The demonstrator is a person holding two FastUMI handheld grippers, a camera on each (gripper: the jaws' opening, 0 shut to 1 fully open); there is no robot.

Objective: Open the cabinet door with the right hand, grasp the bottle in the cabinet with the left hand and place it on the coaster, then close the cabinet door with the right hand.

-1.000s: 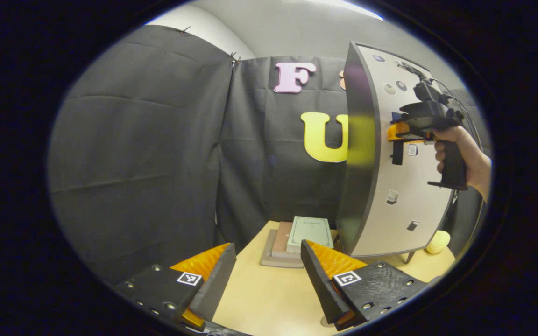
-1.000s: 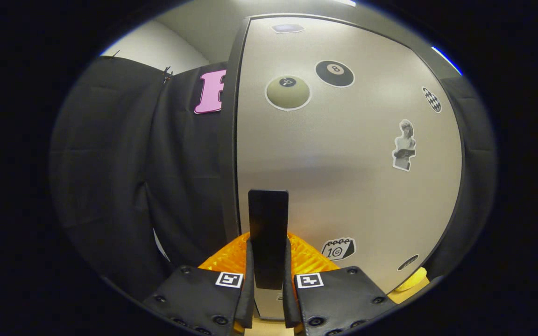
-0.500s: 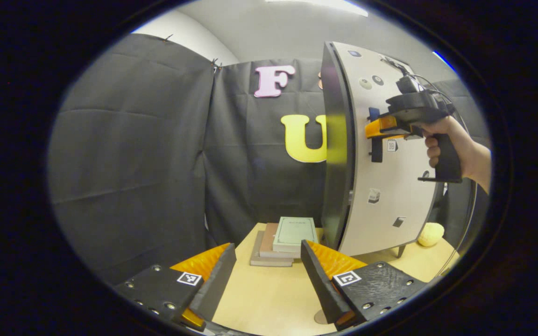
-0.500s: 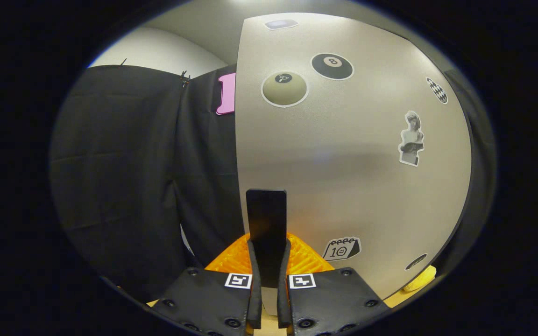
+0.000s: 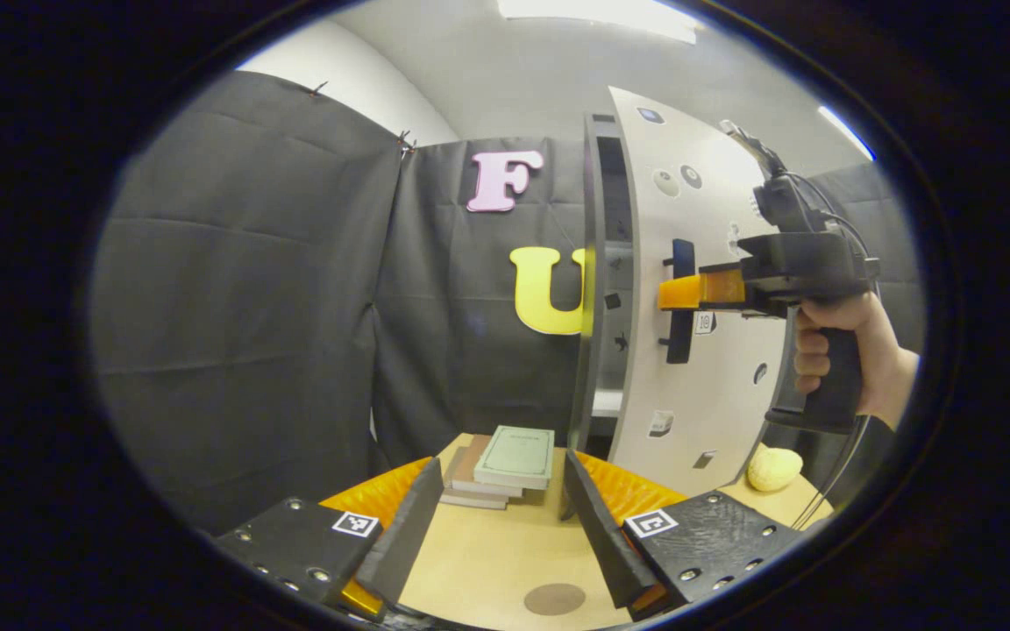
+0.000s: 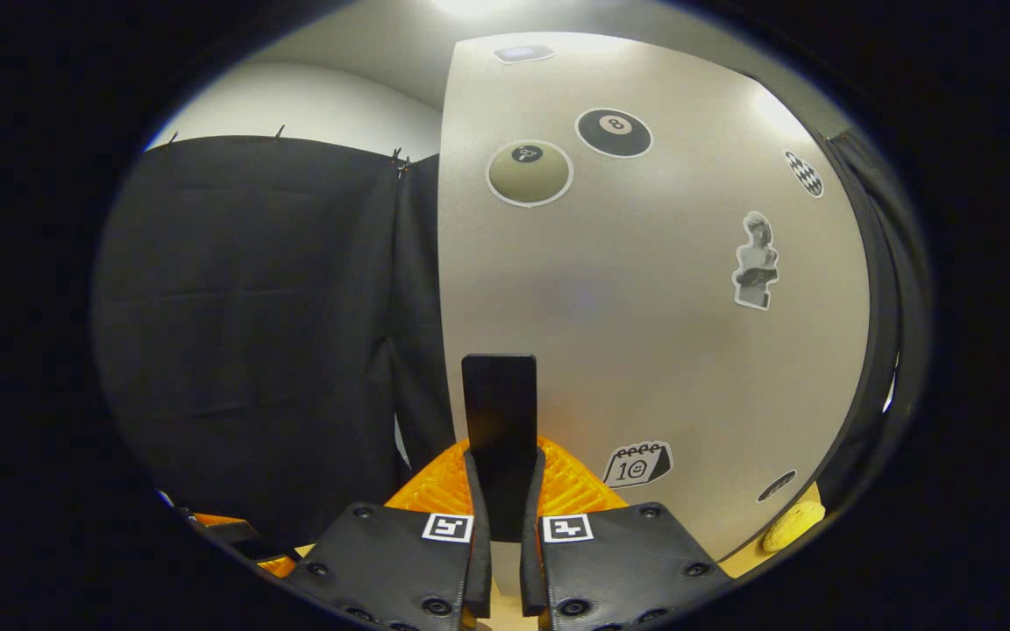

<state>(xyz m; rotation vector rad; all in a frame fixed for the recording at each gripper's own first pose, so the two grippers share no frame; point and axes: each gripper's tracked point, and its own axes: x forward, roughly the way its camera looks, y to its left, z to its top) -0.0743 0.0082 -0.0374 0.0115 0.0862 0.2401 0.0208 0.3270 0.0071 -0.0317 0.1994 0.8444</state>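
The right gripper (image 6: 500, 491) is squeezed tight on the black handle (image 6: 500, 438) of the cabinet door (image 6: 645, 307). Both fingers press on the sides of the handle, which stands straight up between them. In the left gripper view the same gripper (image 5: 676, 292) is out to the right, with a hand (image 5: 838, 350) wrapped around its grip. There the handle (image 5: 679, 302) sticks out from the front of the door (image 5: 698, 350).

The door is a little way open. A dark gap shows between its edge and the cabinet (image 5: 597, 289). Through the gap a shelf can be seen, but it is too dark and thin to tell if the bottle is in there.

The door has stickers on it, with a black ball sticker (image 6: 614, 132) and a tan ball sticker (image 6: 529, 173) near the top.

The left gripper (image 5: 501, 517) is low over the wooden table (image 5: 487, 561). Its fingers are spread wide apart and hold nothing. The round brown coaster (image 5: 554, 599) lies flat on the table, just in front of the right finger. Farther back, near the cabinet, a stack of books (image 5: 505, 460) sits on the table. A small yellow thing (image 5: 772, 469) lies on the table past the bottom of the door
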